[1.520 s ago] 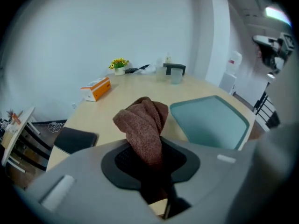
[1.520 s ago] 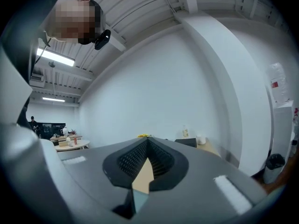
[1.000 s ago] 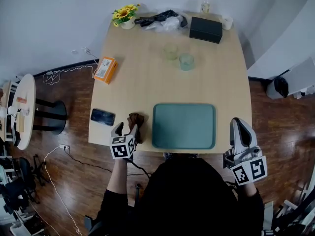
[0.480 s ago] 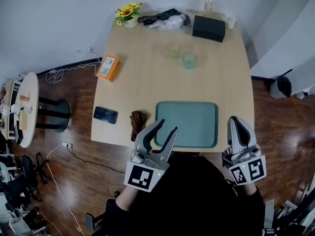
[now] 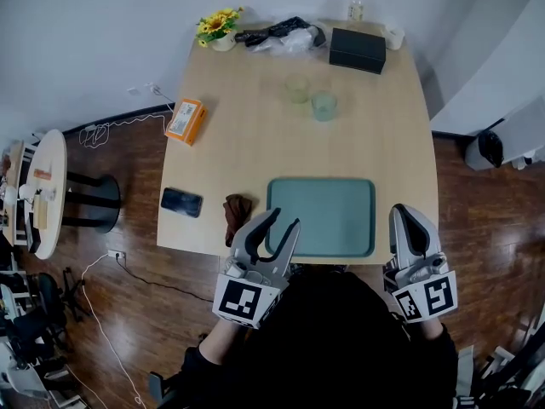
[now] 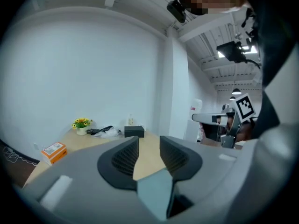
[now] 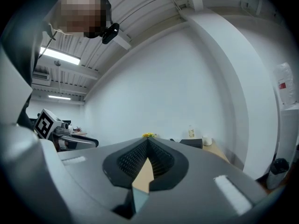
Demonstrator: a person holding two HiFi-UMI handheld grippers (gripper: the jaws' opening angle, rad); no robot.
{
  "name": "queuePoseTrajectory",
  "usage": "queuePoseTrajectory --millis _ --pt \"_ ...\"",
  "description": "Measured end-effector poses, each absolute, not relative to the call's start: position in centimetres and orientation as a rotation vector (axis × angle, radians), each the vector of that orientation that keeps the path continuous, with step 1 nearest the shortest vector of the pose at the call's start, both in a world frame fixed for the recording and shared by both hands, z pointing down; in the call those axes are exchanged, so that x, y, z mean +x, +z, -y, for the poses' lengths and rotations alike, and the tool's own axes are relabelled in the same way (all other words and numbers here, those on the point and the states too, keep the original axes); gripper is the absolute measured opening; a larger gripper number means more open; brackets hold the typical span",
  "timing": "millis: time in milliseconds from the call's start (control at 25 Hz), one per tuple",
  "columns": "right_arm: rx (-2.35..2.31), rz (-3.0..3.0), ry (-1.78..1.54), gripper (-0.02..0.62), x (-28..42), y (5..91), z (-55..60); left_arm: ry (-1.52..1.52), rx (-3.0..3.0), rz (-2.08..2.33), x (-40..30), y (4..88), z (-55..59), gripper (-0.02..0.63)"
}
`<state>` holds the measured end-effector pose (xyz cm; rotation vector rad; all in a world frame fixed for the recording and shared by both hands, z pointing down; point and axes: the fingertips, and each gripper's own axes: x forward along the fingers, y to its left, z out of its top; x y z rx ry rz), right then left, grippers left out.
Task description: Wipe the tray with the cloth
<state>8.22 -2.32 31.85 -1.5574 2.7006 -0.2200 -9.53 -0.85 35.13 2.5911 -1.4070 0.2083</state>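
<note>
Tray: the green tray (image 5: pixel 320 217) lies flat on the wooden table (image 5: pixel 255 143), close to the near edge, with nothing on it.
Cloth: the brown cloth (image 5: pixel 236 213) lies bunched up on the table, just left of the tray. No gripper touches it.
Left gripper: the left gripper (image 5: pixel 283 221) is held up in the air by the near edge of the table, between the cloth and the tray. Its jaws are a little apart and closing, with nothing between them.
Right gripper: the right gripper (image 5: pixel 407 211) is held up past the tray's right side. Its jaws are pressed together and hold nothing.
Other things: a black phone (image 5: pixel 181 202) lies left of the cloth. An orange box (image 5: pixel 185 120) sits at the left edge. Two clear glasses (image 5: pixel 310 97) stand near the far end, with a black box (image 5: pixel 357 50) and yellow flowers (image 5: pixel 216 25) behind them.
</note>
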Motion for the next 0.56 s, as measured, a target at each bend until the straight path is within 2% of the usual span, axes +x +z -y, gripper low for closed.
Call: queuePoseTrajectory --millis 560 --pt "-1.555 -2.711 -0.216 0.000 7.8 31.7 2.3 0.229 2.573 1.386 -9.6 35.8 0.8 0.121"
